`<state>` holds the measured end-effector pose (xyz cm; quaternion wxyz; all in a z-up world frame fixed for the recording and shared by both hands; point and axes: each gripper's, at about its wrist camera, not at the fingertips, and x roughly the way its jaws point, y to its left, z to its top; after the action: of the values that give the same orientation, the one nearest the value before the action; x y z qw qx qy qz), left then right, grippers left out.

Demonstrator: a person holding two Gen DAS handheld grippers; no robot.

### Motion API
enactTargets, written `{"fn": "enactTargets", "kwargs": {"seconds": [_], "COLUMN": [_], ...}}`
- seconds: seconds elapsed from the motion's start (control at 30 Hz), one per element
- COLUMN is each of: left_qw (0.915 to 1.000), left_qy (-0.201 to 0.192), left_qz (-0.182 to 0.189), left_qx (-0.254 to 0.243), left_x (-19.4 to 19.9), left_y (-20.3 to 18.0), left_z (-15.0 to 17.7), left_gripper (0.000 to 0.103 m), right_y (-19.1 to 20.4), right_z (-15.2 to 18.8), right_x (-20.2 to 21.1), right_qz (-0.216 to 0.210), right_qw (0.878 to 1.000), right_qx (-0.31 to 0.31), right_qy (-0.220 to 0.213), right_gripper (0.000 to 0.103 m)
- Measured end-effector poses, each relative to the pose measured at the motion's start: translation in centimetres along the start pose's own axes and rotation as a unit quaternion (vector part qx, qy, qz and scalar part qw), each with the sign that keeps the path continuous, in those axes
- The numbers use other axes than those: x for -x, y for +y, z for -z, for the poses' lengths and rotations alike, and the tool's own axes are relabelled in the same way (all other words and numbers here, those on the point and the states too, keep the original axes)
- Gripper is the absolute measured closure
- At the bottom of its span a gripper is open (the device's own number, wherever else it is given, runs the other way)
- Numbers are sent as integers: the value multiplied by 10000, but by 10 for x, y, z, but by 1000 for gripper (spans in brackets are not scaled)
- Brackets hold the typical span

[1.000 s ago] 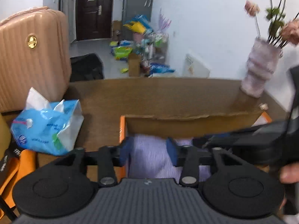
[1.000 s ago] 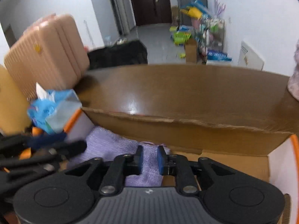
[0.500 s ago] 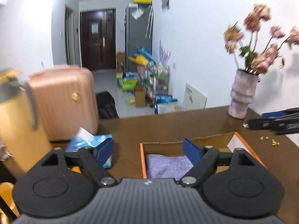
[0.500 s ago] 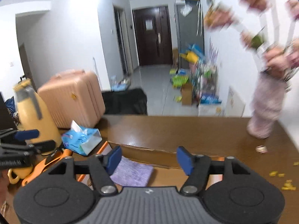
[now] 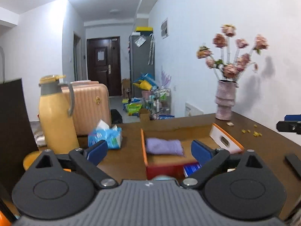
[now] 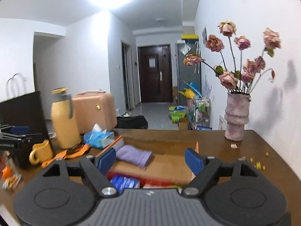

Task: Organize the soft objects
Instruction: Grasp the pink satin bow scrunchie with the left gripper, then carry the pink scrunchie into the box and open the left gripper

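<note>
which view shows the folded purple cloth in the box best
The left wrist view: the purple cloth lies whole and unobstructed inside the cardboard box. In the right wrist view a blue gripper finger overlaps its near corner.

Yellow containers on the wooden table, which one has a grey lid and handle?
The tall yellow thermos jug, standing upright beside the pink suitcase. The small yellow ceramic mug in front of it is lidless, with a yellow handle.

Black hand-held gripper [image 5: 149, 151] with blue pads, silver screws, ribbed grey housing
</note>
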<state>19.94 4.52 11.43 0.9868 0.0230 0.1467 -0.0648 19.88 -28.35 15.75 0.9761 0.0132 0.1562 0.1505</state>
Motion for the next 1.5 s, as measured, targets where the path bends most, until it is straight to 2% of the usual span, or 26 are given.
{"fn": "enactTargets", "kwargs": {"seconds": [0.13, 0.23, 0.33, 0.47, 0.53, 0.6, 0.67, 0.73, 0.8, 0.87, 0.9, 0.97, 1.03, 1.23, 1.37, 1.5], "left_qw": [9992, 9978, 9961, 9908, 9887, 9863, 9821, 9794, 9785, 9761, 9758, 9755, 9756, 9751, 9750, 9739], "left_qy": [193, 421, 471, 504, 554, 711, 875, 1003, 1194, 1343, 1380, 1397, 1389, 1227, 963, 753], "left_qz": [343, 497, 749, 1255, 1388, 1454, 1604, 1674, 1590, 1646, 1654, 1665, 1676, 1830, 1992, 2141], "left_qx": [9, 77, -78, 15, -96, -324, -453, -511, -545, -451, -381, -351, -301, -234, -193, -19], "left_x": [37, 54, 62, 47, 30, 12, -7, -24, -40, -51, -54, -54, -50, -17, 5, 8], "left_y": [-17, -28, -42, -63, -83, -104, -122, -132, -137, -135, -132, -128, -125, -121, -115, -99], "left_z": [70, 107, 121, 116, 117, 122, 126, 130, 134, 138, 139, 140, 140, 132, 119, 100], "left_gripper": [4, 3, 3, 4, 12, 33, 39, 50, 77, 88, 89, 94, 95, 97, 97, 97], "right_y": [23, 31, 31, 37, 34, 26, 12, -2, -12, -19, -21, -25, -25, -7, 9, 21], "right_z": [70, 115, 142, 160, 161, 162, 158, 157, 159, 163, 166, 171, 172, 179, 172, 152], "right_x": [37, 55, 59, 50, 43, 32, 19, 2, -17, -35, -42, -50, -48, -6, 25, 31], "right_qz": [144, 225, 145, 198, 163, 149, 219, 230, 213, 112, 35, -240, -486, -465, -577, -691], "right_qw": [9998, 9992, 9973, 9966, 9958, 9947, 9925, 9897, 9863, 9837, 9826, 9788, 9757, 9792, 9819, 9847], "right_qx": [97, -330, -676, -633, -751, -890, -1113, -1348, -1549, -1667, -1700, -1839, -1925, -1776, -1703, -1574], "right_qy": [-128, -26, 237, 492, 494, 491, 453, 431, 534, 671, 747, 866, 927, 866, 590, 279], "right_gripper": [22, 22, 23, 24, 25, 29, 34, 38, 43, 51, 56, 82, 83, 87, 88, 88]}}
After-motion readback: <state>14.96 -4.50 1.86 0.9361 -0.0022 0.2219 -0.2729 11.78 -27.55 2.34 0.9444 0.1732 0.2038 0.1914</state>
